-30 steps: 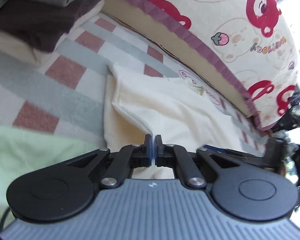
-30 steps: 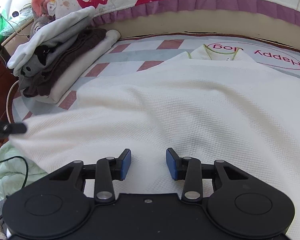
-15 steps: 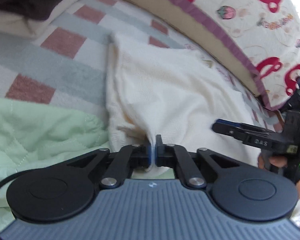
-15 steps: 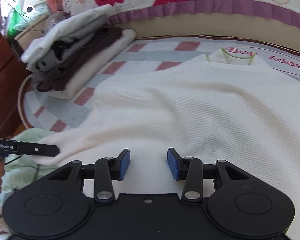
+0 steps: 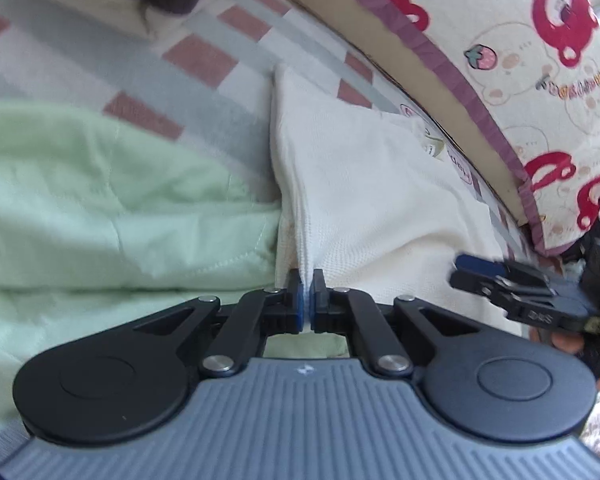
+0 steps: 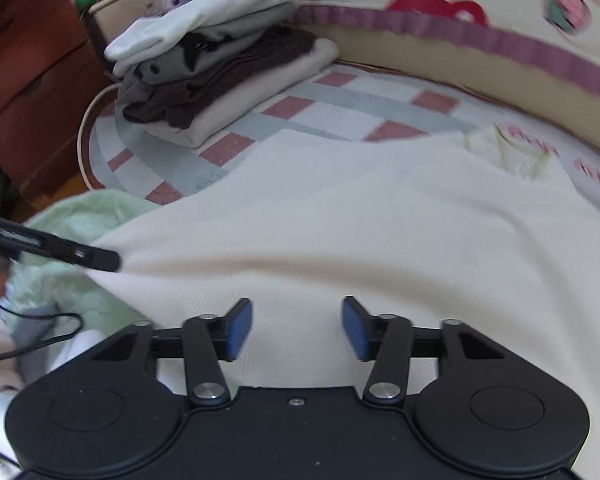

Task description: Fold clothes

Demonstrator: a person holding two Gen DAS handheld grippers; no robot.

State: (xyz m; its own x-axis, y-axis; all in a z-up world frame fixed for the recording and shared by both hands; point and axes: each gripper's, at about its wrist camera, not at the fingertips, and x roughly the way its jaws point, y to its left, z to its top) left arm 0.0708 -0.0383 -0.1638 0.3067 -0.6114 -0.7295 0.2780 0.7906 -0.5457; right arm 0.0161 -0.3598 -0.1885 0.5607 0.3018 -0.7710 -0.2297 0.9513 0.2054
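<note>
Over the cream garment (image 6: pixel 360 216), right claw (image 6: pixel 297 328) hovers level, spread.

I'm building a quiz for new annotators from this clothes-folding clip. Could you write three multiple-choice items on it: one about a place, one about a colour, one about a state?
1. Where does the stack of folded clothes lie?
A. beyond the cream garment, near the bumper
B. on the cream garment
C. under the right tool

2. What colour is the quilt beside the cream garment?
A. red
B. pale green
C. black

3. How do the two tools stand?
A. both open
B. both shut
C. left tool shut on the garment, right tool open

Answers:
1 A: the right wrist view shows the stack on the checked sheet, apart from the garment.
2 B: it shows pale green in both views.
3 C: cloth is pinched between the left pads; the right pads stand apart, holding nothing.
</note>
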